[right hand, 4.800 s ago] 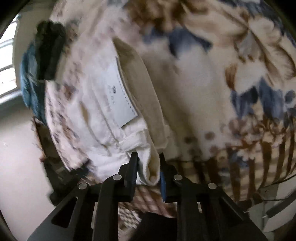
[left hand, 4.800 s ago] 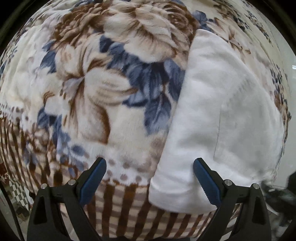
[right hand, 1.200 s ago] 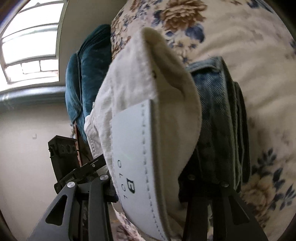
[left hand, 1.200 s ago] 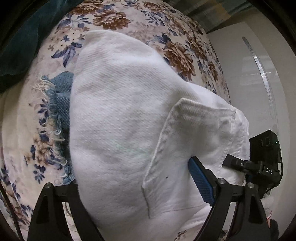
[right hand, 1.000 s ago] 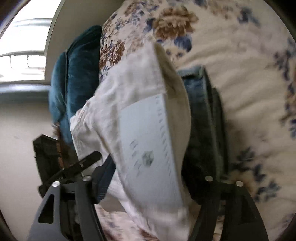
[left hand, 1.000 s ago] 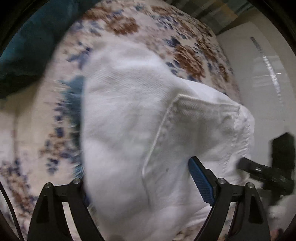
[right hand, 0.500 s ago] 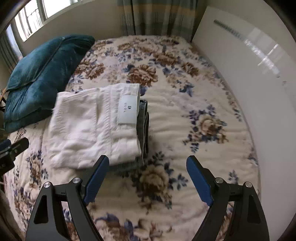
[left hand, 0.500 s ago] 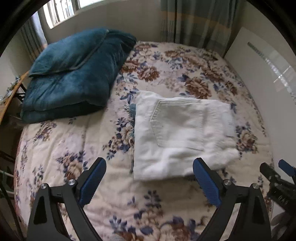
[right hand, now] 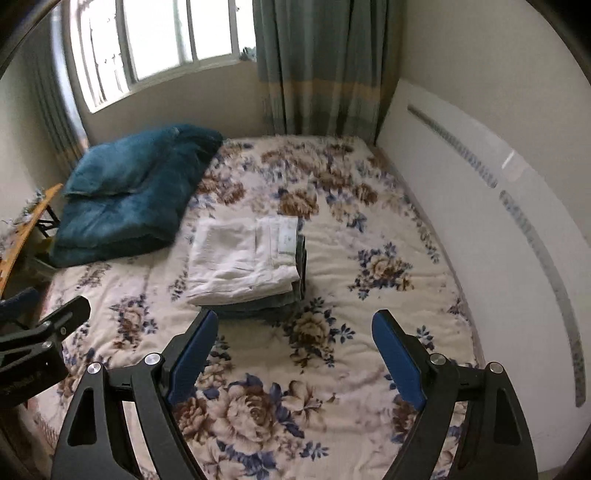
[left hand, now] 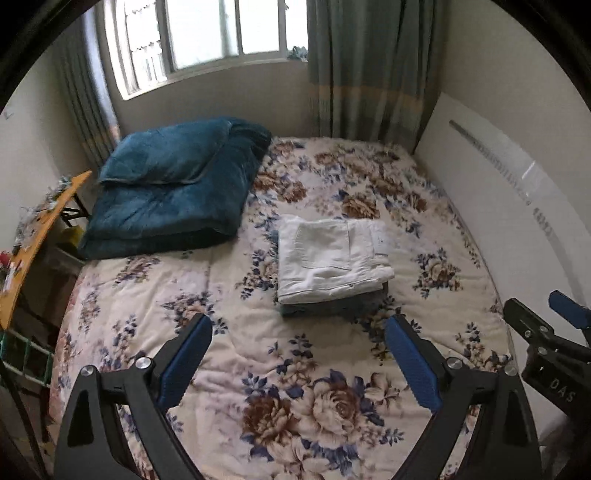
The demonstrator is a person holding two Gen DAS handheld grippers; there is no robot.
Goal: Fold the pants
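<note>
Moved: both grippers pull back, white pants (left hand: 332, 264) stacked on jeans (left hand: 328, 308) ahead.
Jaws: left gripper (left hand: 297, 363), right gripper (right hand: 293, 360) wide, empty.
Tip: retreat straight, don't nudge stack.

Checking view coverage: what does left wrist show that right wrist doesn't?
Left wrist only: the right gripper at its right edge, and the white pants' back pocket clearly. Right wrist only: the left gripper at its left edge, and the stack's right side, where the darker folded garment shows. Both: white pants folded atop that garment on the floral bed, teal comforter, window; both jaws open, empty.
</note>
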